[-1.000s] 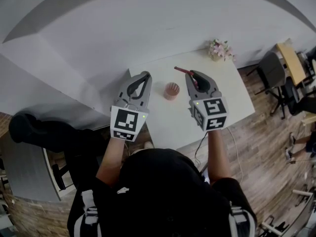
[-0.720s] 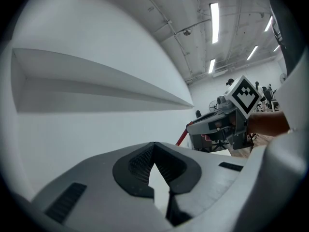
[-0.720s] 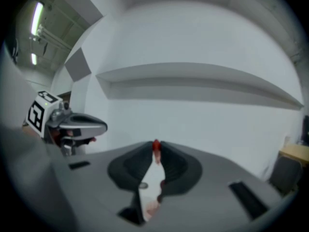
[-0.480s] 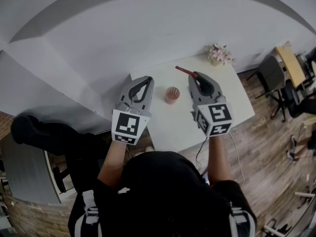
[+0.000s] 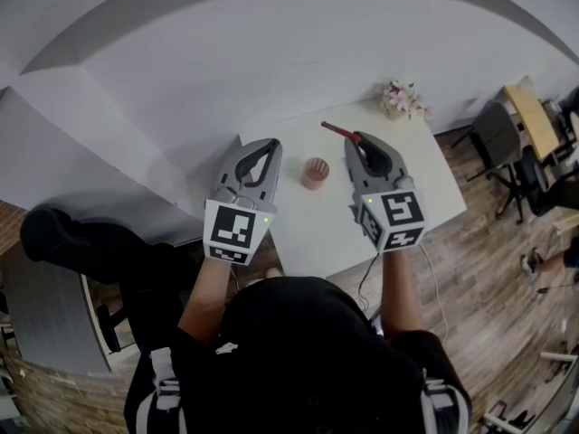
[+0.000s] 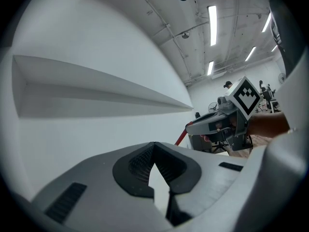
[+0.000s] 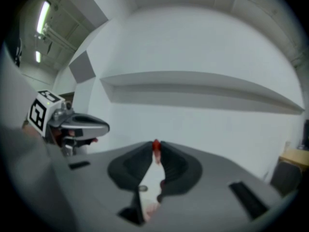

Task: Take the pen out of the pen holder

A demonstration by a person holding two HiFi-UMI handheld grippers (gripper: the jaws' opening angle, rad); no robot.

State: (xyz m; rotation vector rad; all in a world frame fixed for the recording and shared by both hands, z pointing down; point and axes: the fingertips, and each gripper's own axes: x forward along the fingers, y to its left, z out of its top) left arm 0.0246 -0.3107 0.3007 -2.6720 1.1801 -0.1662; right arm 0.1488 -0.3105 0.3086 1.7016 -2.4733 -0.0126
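Item: red pen (image 5: 336, 131), held clear of the pen holder (image 5: 316, 172).
Your right gripper (image 5: 360, 139) pinches the pen at its tips, just right of the holder standing mid-table (image 5: 308, 224). Your left gripper (image 5: 269, 143), jaws pressed together and empty, hangs left of it. Flowers (image 5: 402, 97) occupy the far right corner.

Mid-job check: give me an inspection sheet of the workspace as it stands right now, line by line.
Surface: white table against the wall.
Job's things: pink pen holder upright, mid-table; red pen outside it, clamped at the right gripper's tips.
Clutter: flower pot at the table's far corner.
Grippers: right gripper shut on the pen, right of the holder; left gripper shut, nothing between its jaws, left of the holder.
Cables: thin cable hanging below the table's near edge.
Surroundings: white wall, wooden floor, black chair at right.
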